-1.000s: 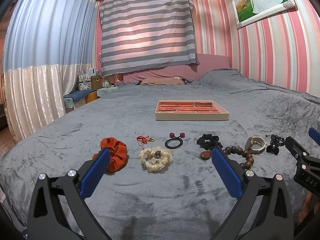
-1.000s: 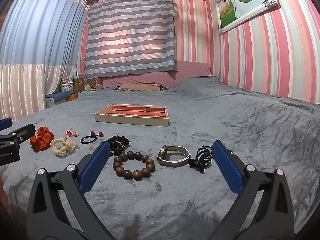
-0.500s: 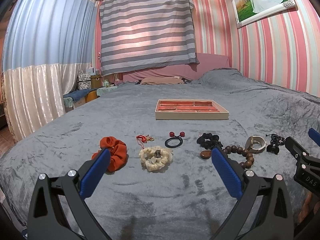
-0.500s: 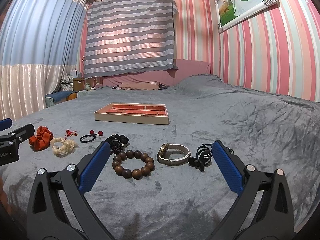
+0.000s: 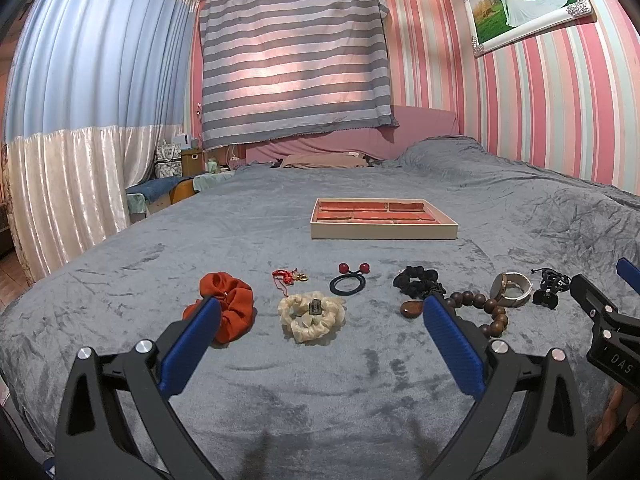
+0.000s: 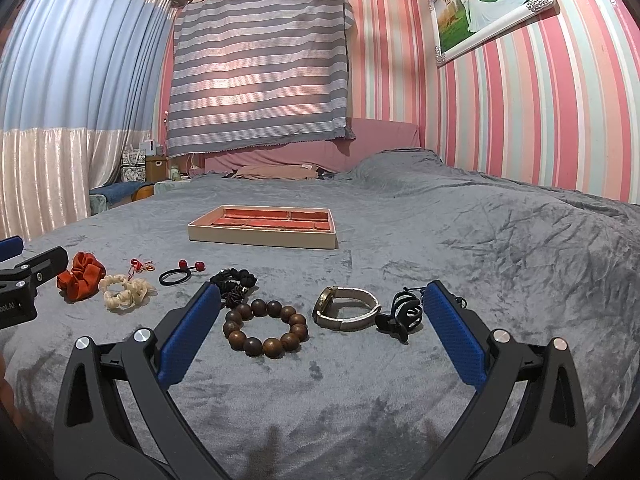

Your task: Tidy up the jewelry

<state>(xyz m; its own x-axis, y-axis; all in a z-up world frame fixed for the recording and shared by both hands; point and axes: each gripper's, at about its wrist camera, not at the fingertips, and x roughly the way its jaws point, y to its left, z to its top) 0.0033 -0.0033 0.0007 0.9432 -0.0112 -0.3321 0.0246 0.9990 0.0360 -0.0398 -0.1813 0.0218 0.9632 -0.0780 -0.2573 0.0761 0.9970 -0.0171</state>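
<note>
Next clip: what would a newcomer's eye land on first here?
Probably the loose row of accessories on the grey blanket, from the orange fabric scrunchie at the left end to the brown wooden bead bracelet further right. Behind them sits the shallow beige tray with red-lined compartments, and both open blue-padded grippers frame the foreground.

Two low forward views, shared tray (image 5: 383, 233)

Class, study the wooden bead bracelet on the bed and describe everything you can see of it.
The wooden bead bracelet is a closed ring of round, glossy, dark brown beads that look like polished wood. It lies flat on the grey bedspread, in the row of accessories in front of the tray. The black scrunchie lies at its left, perhaps touching it; the watch sits apart on its right. Neither pair of tongs touches it.
</note>
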